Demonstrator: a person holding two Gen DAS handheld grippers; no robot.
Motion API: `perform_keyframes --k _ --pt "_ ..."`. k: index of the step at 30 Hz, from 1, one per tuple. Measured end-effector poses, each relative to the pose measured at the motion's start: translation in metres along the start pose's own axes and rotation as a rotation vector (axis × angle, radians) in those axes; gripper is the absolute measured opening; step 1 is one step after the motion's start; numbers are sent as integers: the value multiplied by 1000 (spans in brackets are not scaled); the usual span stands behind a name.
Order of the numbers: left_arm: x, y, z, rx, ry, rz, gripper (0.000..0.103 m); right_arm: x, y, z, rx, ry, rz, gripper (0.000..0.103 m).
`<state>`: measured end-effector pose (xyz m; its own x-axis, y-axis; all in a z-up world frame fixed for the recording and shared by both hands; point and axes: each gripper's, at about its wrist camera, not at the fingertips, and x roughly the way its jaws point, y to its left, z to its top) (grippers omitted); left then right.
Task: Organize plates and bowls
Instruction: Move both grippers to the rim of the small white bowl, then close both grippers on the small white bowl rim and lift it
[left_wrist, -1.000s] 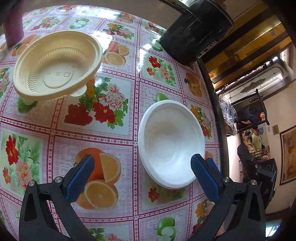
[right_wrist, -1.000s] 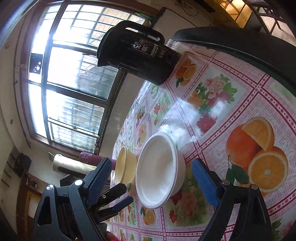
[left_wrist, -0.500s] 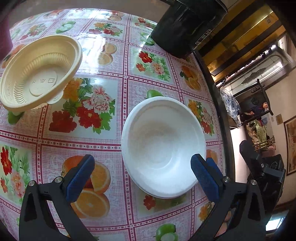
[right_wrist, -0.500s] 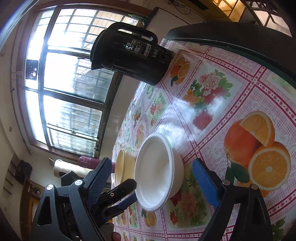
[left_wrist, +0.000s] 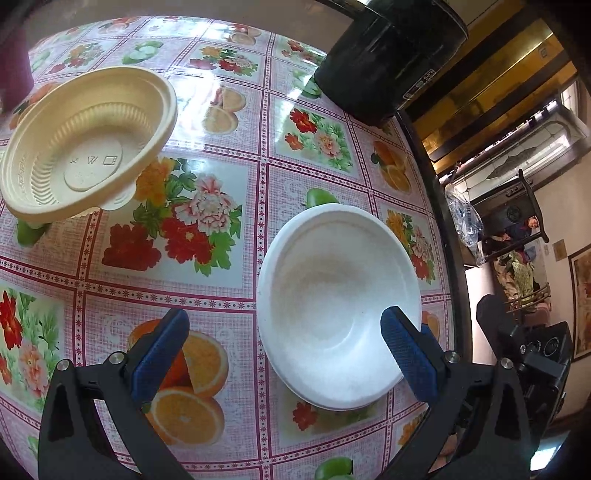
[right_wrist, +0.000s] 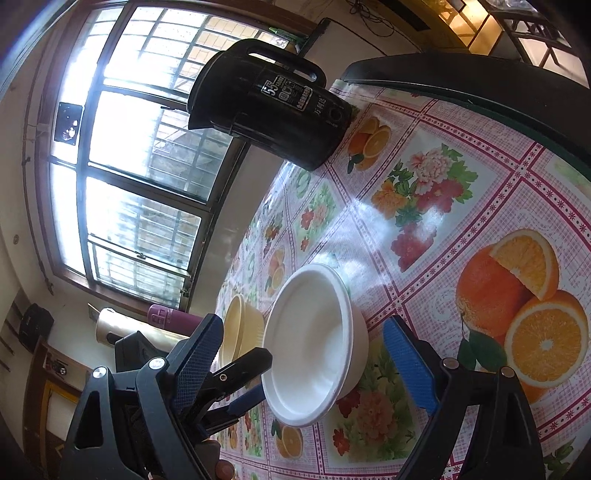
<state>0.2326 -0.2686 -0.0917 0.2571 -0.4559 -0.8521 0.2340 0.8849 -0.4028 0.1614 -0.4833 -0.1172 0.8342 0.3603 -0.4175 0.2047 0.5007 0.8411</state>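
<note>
A white bowl (left_wrist: 340, 306) stands upright on the flowered tablecloth (left_wrist: 192, 236). My left gripper (left_wrist: 284, 354) hangs open just above its near side, the right pad (left_wrist: 406, 358) over the bowl's near right rim and the left pad over an orange print outside it. A cream ribbed bowl (left_wrist: 85, 144) sits tilted on a second one at the far left. In the right wrist view the white bowl (right_wrist: 314, 343) lies between the open fingers of my right gripper (right_wrist: 303, 363), untouched. The left gripper (right_wrist: 258, 374) reaches in at its left rim, with the cream bowl (right_wrist: 240, 332) behind.
A black electric kettle (left_wrist: 391, 55) stands at the far side of the table, also seen as the kettle (right_wrist: 273, 107) before a window. A maroon flask (right_wrist: 166, 317) lies beyond the cream bowl. The table's dark edge (left_wrist: 436, 206) runs close to the white bowl's right.
My left gripper has edged in toward the white bowl, and its fingers now reach the bowl's rim in the right wrist view. The right gripper and both bowls have not moved.
</note>
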Motion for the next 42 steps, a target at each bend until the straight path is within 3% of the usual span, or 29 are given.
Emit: perform_keyframes --k 13,18,24,32,35,42 --pt "-7 2 1 23 -66 33 101 2 -2 -1 -11 -1 -31 79" --pt "0 3 0 29 -34 -3 71 4 -2 -1 -23 3 -46 68" --pt "-1 -2 -2 42 -36 -32 45 8 0 -2 -51 17 -79 48" --pt "-5 -5 -3 69 -48 -39 31 10 0 -5 -77 18 -146 17" --pt "-4 -6 -4 89 -52 -25 29 11 0 -6 -89 17 -174 10" --pt "-5 -5 -7 110 -49 -19 26 12 1 -7 -98 19 -188 9"
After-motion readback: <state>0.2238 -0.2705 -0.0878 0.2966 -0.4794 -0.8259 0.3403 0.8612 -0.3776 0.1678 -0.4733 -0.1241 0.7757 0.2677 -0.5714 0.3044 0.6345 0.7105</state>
